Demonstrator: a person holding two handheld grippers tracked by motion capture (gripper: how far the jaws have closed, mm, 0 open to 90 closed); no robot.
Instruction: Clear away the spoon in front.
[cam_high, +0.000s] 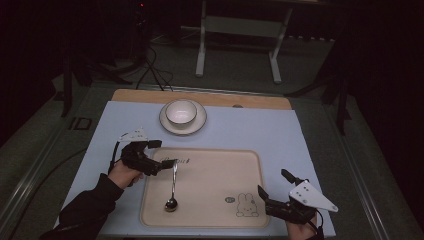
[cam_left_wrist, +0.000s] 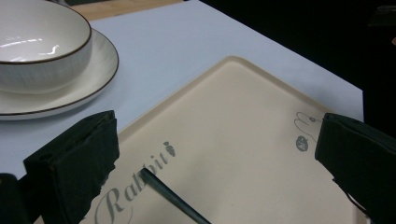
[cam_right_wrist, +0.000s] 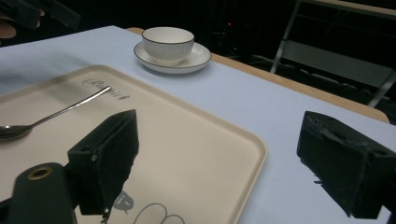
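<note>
A metal spoon (cam_high: 173, 186) lies on the beige tray (cam_high: 215, 172), bowl end toward me and handle pointing to the tray's far left corner. My left gripper (cam_high: 162, 154) hovers at that corner with its jaws open, and nothing is between them. In the left gripper view the spoon handle (cam_left_wrist: 170, 196) lies on the tray (cam_left_wrist: 243, 121) below the open left gripper (cam_left_wrist: 215, 144), untouched. My right gripper (cam_high: 272, 182) stands open at the tray's near right corner. The right gripper view has the open right gripper (cam_right_wrist: 219, 144) over the tray (cam_right_wrist: 187, 135), with the spoon (cam_right_wrist: 56, 113) to the left.
A white bowl (cam_high: 181, 112) sits on a saucer (cam_high: 167, 126) beyond the tray, on a pale blue mat (cam_high: 280, 135). A wooden table edge (cam_high: 260, 101) runs behind. A white metal frame (cam_high: 201, 55) and cables (cam_high: 152, 70) are on the dark floor beyond.
</note>
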